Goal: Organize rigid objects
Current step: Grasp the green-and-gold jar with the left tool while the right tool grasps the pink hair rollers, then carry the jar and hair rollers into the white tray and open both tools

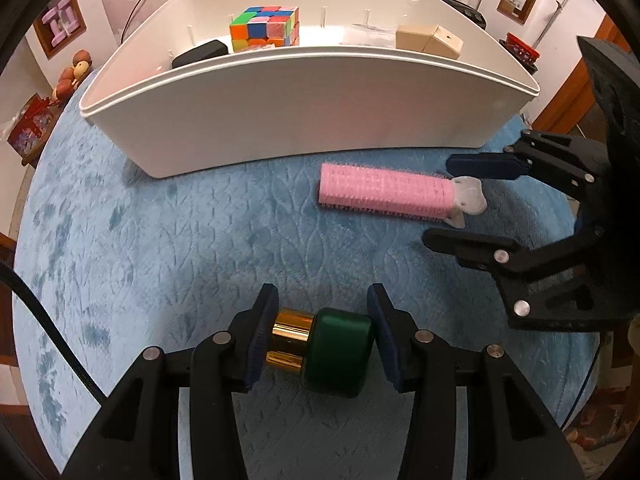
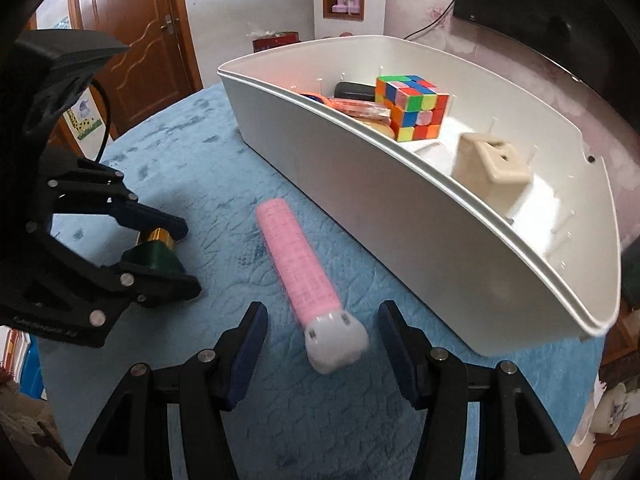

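Saw a round table with a soft blue cloth (image 1: 160, 240). Found a long white bin (image 1: 304, 108) near the far edge of the table. Spotted a bright color cube (image 1: 265, 26), a flat black thing (image 1: 199, 53) and a tan block (image 1: 430, 42) inside the bin. Also made out some orange and pink bits beside the cube in the right wrist view, too hidden to name. Noticed the left gripper (image 1: 322, 340) near the front edge of the table, squeezing a little green bottle with a gold cap (image 1: 324, 350). Found the bottle lying sideways between the two blue pads, gold cap against the left pad, green end against the right pad. Could not tell if it sat on the cloth or hung just above it. Found a pink roller with a white end (image 2: 308, 276) lying flat on the cloth, just in front of the bin and not touching it. Saw the right gripper (image 2: 322, 354) spread wide, with the roller's white end between its fingers (image 2: 250, 344) but touching neither one. Held nothing there.
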A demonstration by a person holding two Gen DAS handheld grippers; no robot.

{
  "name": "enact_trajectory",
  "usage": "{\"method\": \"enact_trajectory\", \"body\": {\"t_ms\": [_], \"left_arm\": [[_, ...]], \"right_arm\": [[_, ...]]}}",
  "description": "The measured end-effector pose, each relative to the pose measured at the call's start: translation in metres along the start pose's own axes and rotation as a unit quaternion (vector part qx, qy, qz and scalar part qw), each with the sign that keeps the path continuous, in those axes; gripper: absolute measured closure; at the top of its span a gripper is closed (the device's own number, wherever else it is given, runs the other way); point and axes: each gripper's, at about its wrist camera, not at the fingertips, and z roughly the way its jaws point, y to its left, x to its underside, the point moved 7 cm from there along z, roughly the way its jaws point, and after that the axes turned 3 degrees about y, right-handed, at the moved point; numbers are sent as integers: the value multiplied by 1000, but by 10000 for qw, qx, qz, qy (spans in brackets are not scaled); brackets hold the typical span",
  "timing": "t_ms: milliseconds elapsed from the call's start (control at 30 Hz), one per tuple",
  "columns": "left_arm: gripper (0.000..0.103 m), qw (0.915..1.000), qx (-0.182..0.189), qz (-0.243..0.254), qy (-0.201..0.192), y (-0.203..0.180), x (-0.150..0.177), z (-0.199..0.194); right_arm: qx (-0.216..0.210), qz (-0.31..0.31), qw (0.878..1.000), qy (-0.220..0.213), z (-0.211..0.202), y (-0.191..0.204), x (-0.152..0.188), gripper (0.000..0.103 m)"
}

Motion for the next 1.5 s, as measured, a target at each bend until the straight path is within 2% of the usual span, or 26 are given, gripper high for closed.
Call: {"method": "enact_trajectory", "body": {"t_ms": [67, 133, 200, 233, 433, 633, 800, 900, 1000, 1100, 1200, 1267, 1400, 1500], "left_arm": [[53, 10000, 25, -60, 8, 0, 3, -1], [53, 9999, 38, -118, 9, 1, 7, -1], [53, 9998, 65, -174, 3, 4, 12, -3], [53, 9997, 77, -213, -5, 7, 14, -5], [54, 9984, 94, -560, -18, 21, 28, -16], [54, 9963, 75, -837, -160, 32, 25, -56], [54, 9958, -167, -768, -470, 26, 2, -116], [54, 9948, -476, -694, -574, 28, -27, -141], [54, 9935, -525, -622, -795, 25, -63, -164], [54, 9913, -644, -439, -1058, 28, -101, -168], [54, 9894, -660, -279, -1261, 30, -137, -171], [54, 9891, -619, -204, -1323, 34, -160, -165], [54, 9915, -448, -123, -1214, 45, -202, -135], [54, 9933, -369, -27, -1099, 50, -223, -112]], "right_arm": [[-35, -20, 10000, 24, 6, 2, -4, 45], [-107, -11, 9999, 102, 14, 5, -7, 58], [-97, -10, 9999, 70, 16, 7, -10, 65], [-144, 7, 9999, 70, 16, 8, -11, 73], [-231, 290, 9993, -66, -1, 11, -14, 77], [-382, 829, 9948, -454, -51, 13, -18, 77], [-292, 1039, 9910, -798, -99, 14, -31, 77], [-172, 1196, 9883, -931, -118, 7, -45, 77], [136, 1288, 9860, -1052, -133, -3, -63, 77], [404, 1530, 9812, -1101, -143, -19, -83, 77], [764, 1943, 9715, -1119, -147, -39, -104, 77], [1061, 2315, 9608, -1100, -146, -55, -117, 77], [1492, 3272, 9284, -938, -128, -89, -134, 77], [1663, 3896, 9032, -686, -103, -107, -133, 77]]}}
